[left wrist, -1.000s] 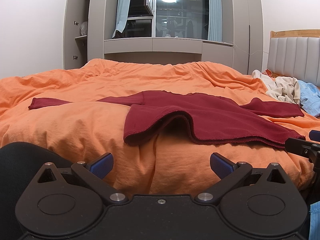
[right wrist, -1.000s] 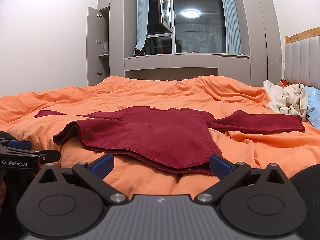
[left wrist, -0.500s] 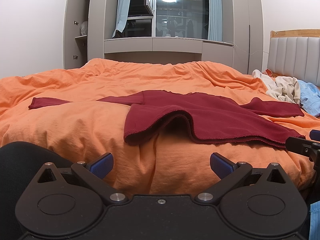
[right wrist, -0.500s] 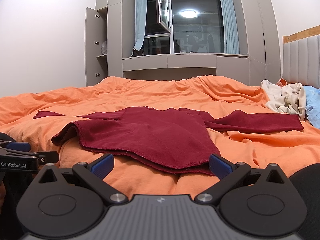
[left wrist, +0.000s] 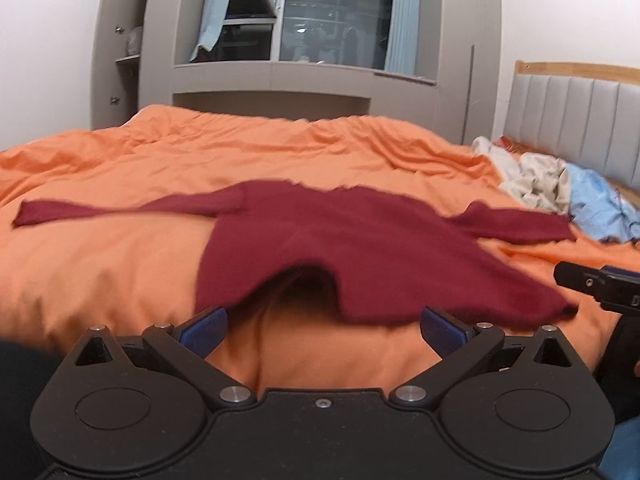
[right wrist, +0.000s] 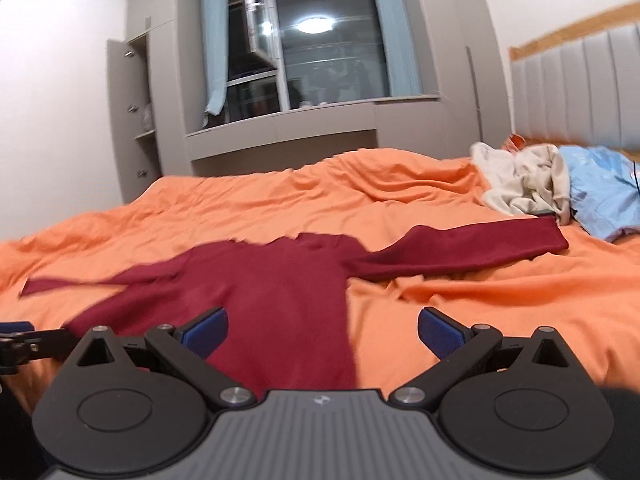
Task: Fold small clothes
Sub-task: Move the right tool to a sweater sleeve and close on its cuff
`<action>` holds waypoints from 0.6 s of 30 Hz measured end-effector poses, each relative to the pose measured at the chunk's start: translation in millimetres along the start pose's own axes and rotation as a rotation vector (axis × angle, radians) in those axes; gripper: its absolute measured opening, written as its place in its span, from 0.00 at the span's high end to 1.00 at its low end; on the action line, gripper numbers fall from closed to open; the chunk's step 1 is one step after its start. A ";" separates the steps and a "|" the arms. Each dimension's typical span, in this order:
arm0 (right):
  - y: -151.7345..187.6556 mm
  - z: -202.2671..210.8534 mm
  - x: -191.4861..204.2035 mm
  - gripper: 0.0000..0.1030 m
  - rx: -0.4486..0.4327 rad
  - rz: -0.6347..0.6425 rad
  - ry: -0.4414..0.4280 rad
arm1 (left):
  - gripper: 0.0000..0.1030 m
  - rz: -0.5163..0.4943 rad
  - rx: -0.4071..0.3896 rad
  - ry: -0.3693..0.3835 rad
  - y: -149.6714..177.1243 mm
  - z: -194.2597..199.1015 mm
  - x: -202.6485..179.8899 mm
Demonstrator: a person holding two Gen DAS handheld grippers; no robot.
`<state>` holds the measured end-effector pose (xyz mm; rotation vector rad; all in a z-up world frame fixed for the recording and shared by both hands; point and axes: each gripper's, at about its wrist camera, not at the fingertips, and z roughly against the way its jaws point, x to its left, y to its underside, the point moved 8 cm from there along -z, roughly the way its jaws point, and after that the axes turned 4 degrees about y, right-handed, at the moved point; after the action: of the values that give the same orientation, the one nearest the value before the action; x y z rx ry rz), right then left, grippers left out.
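Dark red long-sleeved top (left wrist: 360, 236) lies spread on the orange duvet (left wrist: 120, 272), both sleeves stretched out to left and right, hem toward the near edge of the bed. Near hem is lifted in an arch in the left wrist view, with a dark gap under it. Left gripper (left wrist: 324, 326) is wide open, blue pads apart, nothing between them; its left pad (left wrist: 204, 328) sits right at the left corner of the hem, contact not clear. Right pad sits just under the hem's right part.

Right gripper (right wrist: 322, 330) is also wide open and empty, low over the near part of the top; the hem runs down behind its body. Its left pad (right wrist: 204, 330) overlaps the red cloth in view, the right pad is over bare duvet. Each gripper's tip shows at the edge of the other's camera. Both views are motion-blurred.

Far right on the bed, near the grey padded headboard (left wrist: 576, 120), lies a pile of cream clothes (right wrist: 520, 180) with a light blue garment (right wrist: 600, 196) just beside it. The right sleeve end reaches close to that pile. Grey wardrobe and dark window (right wrist: 328, 52) stand behind the bed.
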<state>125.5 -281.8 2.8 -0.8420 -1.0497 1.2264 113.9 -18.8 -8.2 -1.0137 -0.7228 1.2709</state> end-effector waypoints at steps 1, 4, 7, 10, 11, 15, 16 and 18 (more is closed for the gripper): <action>-6.2 -7.9 -8.8 0.00 0.004 -0.028 0.003 | 0.00 -0.002 -0.006 0.011 -8.4 -3.7 -2.2; -27.0 -30.8 -37.4 0.00 0.014 -0.104 0.024 | 0.00 -0.018 -0.025 0.042 -36.2 -20.4 -7.6; -47.2 -54.1 -70.0 0.00 -0.001 -0.160 0.080 | 0.00 -0.041 -0.022 0.049 -63.2 -42.1 -10.2; -65.2 -84.2 -107.7 0.00 -0.001 -0.243 0.141 | 0.00 -0.061 -0.024 0.049 -88.7 -68.7 -6.3; -69.4 -95.9 -120.2 0.00 0.002 -0.279 0.160 | 0.00 -0.067 -0.025 0.045 -94.5 -78.3 -4.2; -80.9 -146.3 -167.8 0.00 0.026 -0.398 0.253 | 0.00 -0.074 0.004 0.022 -117.6 -129.2 8.7; -82.1 -158.7 -177.4 0.00 0.034 -0.411 0.275 | 0.00 -0.078 0.010 0.017 -121.7 -141.4 11.1; -82.0 -182.7 -193.7 0.00 0.056 -0.410 0.298 | 0.00 -0.087 0.023 0.000 -128.3 -164.8 16.3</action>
<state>321.0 -479.7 -11.8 -0.6974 -0.8854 0.7545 317.1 -36.0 39.4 -0.9536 -0.7431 1.2010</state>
